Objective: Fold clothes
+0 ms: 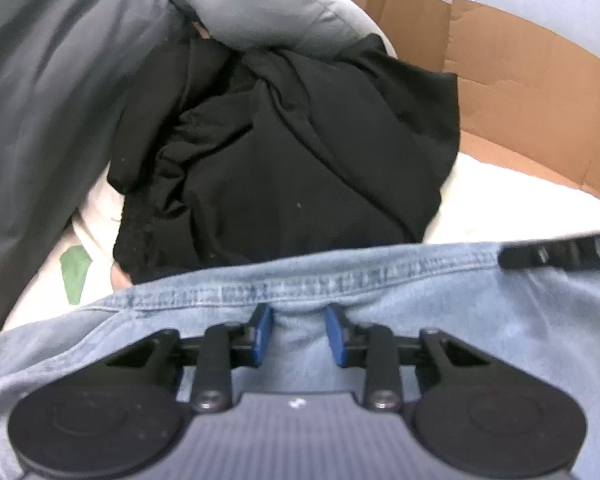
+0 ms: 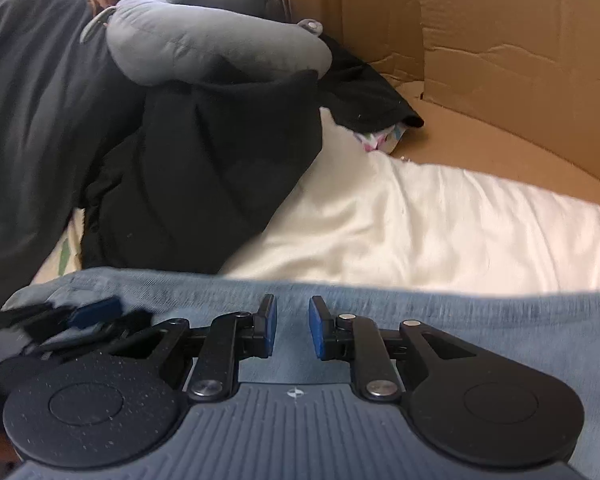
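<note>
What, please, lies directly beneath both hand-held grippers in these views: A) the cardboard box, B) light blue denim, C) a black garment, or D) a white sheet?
B: the light blue denim spreads under the left hand-held gripper and the right hand-held gripper, while the black garment, white sheet and cardboard box lie farther ahead.

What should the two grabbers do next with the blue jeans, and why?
Probably pinch first. Both the left gripper and the right gripper hover over the light blue jeans with jaws apart, the denim seemingly ungripped. The left one sits right behind the stitched hem, so closing it there looks like the best start before any fold.
</note>
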Motion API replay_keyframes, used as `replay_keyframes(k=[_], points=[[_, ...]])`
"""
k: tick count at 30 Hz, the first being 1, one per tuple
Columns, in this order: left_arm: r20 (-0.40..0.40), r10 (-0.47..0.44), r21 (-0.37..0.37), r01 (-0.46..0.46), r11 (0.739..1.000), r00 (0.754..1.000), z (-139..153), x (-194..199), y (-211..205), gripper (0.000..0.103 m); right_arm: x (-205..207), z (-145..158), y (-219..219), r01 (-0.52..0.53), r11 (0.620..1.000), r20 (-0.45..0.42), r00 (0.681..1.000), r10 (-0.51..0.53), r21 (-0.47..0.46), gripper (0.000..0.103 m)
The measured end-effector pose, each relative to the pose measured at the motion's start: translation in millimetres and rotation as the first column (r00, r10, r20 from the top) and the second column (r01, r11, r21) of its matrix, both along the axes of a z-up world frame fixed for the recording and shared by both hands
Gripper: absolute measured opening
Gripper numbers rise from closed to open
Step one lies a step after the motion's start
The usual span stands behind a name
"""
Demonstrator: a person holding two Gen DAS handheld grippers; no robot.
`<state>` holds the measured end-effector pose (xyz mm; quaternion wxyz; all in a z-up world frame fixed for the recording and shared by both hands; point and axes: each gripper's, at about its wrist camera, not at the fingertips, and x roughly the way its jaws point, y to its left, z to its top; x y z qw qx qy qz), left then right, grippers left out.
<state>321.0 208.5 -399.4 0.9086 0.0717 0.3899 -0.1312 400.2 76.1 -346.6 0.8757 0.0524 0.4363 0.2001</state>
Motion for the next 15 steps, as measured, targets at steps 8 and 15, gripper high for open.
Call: replay_keyframes(k=[8,15], points=[[0.041,0.033,-0.017,-0.032,0.999,0.999,-4,15,-4,0.028,-19,-13,21,-0.027,1.0,-0.018,0.999,0.027,0.008,0.023],[0.039,0.031,-0.022,-0.03,0.999,0.999,2,28,-3,0.021,-2,-23,41,-0.006,0.999,-0.034,0.999,0.005,-0.031,0.023]])
